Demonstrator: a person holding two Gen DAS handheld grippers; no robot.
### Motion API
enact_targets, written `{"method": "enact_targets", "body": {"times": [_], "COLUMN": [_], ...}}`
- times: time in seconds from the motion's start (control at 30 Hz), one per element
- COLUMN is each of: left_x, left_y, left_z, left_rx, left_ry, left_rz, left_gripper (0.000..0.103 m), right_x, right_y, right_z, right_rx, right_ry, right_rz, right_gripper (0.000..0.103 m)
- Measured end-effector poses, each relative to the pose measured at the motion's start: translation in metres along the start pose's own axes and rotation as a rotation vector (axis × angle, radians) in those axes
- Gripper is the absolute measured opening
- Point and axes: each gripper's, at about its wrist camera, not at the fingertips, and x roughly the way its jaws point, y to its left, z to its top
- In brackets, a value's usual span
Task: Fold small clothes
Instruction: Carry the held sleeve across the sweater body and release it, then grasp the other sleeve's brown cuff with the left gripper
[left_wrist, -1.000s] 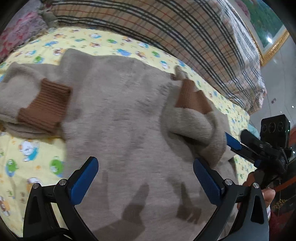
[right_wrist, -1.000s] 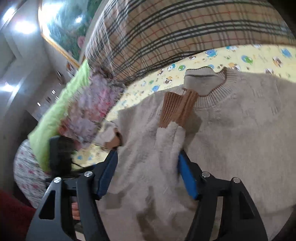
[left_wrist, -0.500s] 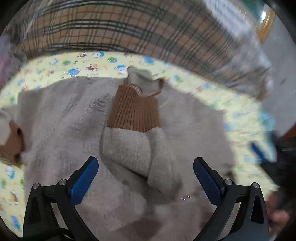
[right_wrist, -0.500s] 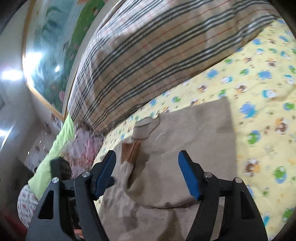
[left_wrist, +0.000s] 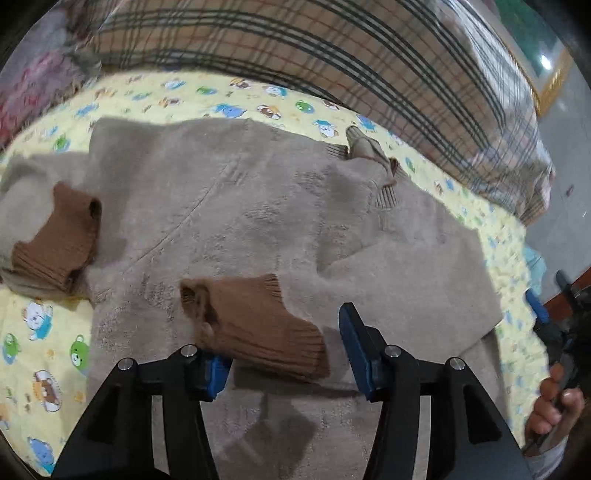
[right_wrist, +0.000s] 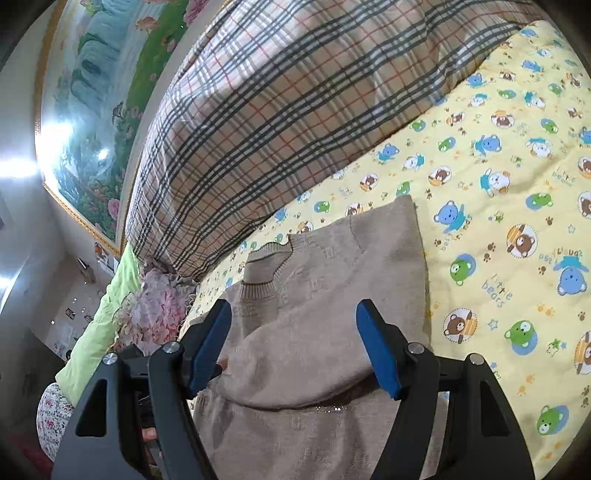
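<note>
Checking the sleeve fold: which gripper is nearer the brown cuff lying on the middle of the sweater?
Left. The left gripper has the brown cuff between its closing jaws. The right gripper is off at the sweater's edge, over a beige fold.

Beige sweater on the bear-print sheet, right gripper parked over a fold

The right gripper has its blue pads spread apart, with a rounded fold of the beige sweater sitting between them; can't tell if either pad actually touches the knit. The ribbed collar is up around 11 o'clock from the gripper. Yellow bear-print sheet fills the 1 to 4 o'clock side, the plaid quilt bulks up at 12, a floral cushion at 9, and a landscape painting hangs at 10.
</note>
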Motion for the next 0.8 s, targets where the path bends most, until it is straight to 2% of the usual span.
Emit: {"method": "enact_targets", "body": {"times": [0.07,0.13,0.23,0.27,0.3,0.33,0.4,0.5,0.53,0.57,0.6,0.67,0.8], "left_x": [0.003,0.010,0.020,0.022,0.025,0.026,0.013,-0.038,-0.052,-0.054,-0.049,-0.023,-0.003], "left_y": [0.003,0.004,0.010,0.011,0.011,0.009,0.000,-0.008,-0.004,0.002,0.008,0.027,0.041], "left_z": [0.002,0.002,-0.002,-0.004,-0.004,-0.003,0.004,0.014,0.015,0.014,0.013,0.009,0.002], "left_rx": [-0.016,-0.017,-0.043,-0.047,-0.043,-0.031,0.000,0.038,0.037,0.036,0.037,0.010,-0.002], "left_ry": [0.004,0.010,0.024,0.012,0.002,-0.001,-0.083,-0.277,-0.339,-0.359,-0.352,-0.252,-0.199], "left_rz": [-0.040,-0.072,-0.100,-0.102,-0.103,-0.102,-0.101,-0.131,-0.117,-0.099,-0.085,-0.066,-0.036], "left_gripper": [0.056,0.063,0.061,0.049,0.014,0.003,0.006,0.005,0.005,0.005,0.005,0.005,0.006], "right_x": [0.004,0.008,0.009,0.007,0.006,0.005,0.003,0.001,0.002,0.004,0.007,0.022,0.064], "right_y": [0.000,-0.002,-0.006,-0.009,-0.012,-0.014,-0.021,-0.031,-0.034,-0.037,-0.039,-0.042,-0.041], "right_z": [-0.002,-0.001,0.003,0.006,0.007,0.009,0.013,0.020,0.022,0.024,0.026,0.029,0.029], "right_rx": [0.002,0.001,0.003,0.003,0.004,0.006,0.016,0.034,0.036,0.035,0.033,0.032,0.001], "right_ry": [0.005,0.010,0.016,0.012,0.009,0.005,0.000,-0.013,-0.016,-0.012,-0.005,0.023,0.133], "right_rz": [-0.005,-0.026,-0.062,-0.071,-0.081,-0.094,-0.121,-0.152,-0.162,-0.171,-0.182,-0.190,-0.235], "right_gripper": [0.071,0.071,0.071,0.071,0.071,0.071,0.071,0.071,0.071,0.071,0.071,0.071,0.071]}}
